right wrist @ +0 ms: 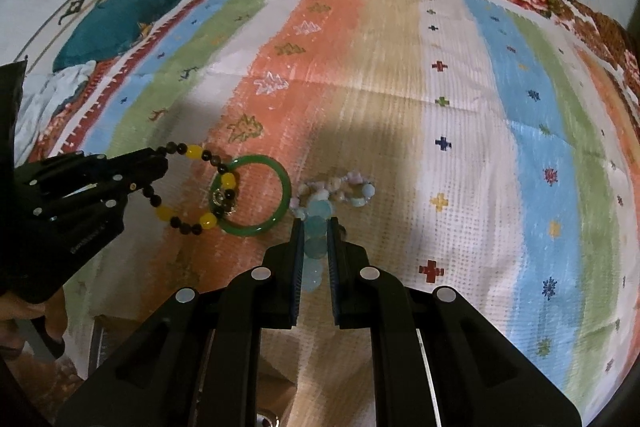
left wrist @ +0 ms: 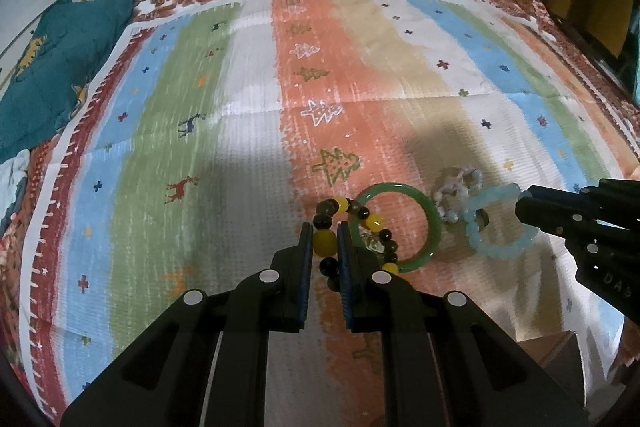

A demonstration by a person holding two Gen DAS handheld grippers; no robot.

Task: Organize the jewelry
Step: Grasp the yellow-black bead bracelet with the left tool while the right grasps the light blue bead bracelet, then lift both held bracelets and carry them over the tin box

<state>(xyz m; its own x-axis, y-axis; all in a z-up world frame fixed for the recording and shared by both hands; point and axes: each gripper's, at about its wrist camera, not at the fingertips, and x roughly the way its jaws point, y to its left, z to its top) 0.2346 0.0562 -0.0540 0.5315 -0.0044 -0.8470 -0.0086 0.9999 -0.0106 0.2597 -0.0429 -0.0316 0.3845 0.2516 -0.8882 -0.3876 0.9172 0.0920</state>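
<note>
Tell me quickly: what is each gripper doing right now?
Left gripper: closed on the yellow and dark bead bracelet.
Right gripper: closed on the pale blue bracelet.

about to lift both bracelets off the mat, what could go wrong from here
1. The yellow and dark bead bracelet held by the left gripper drapes across the green bangle; lifting may drag the bangle along.
2. The pale blue bracelet in the right gripper touches the pastel bead bracelet; they might snag.
3. Each seems pinched on round beads, so one could slip free.
</note>
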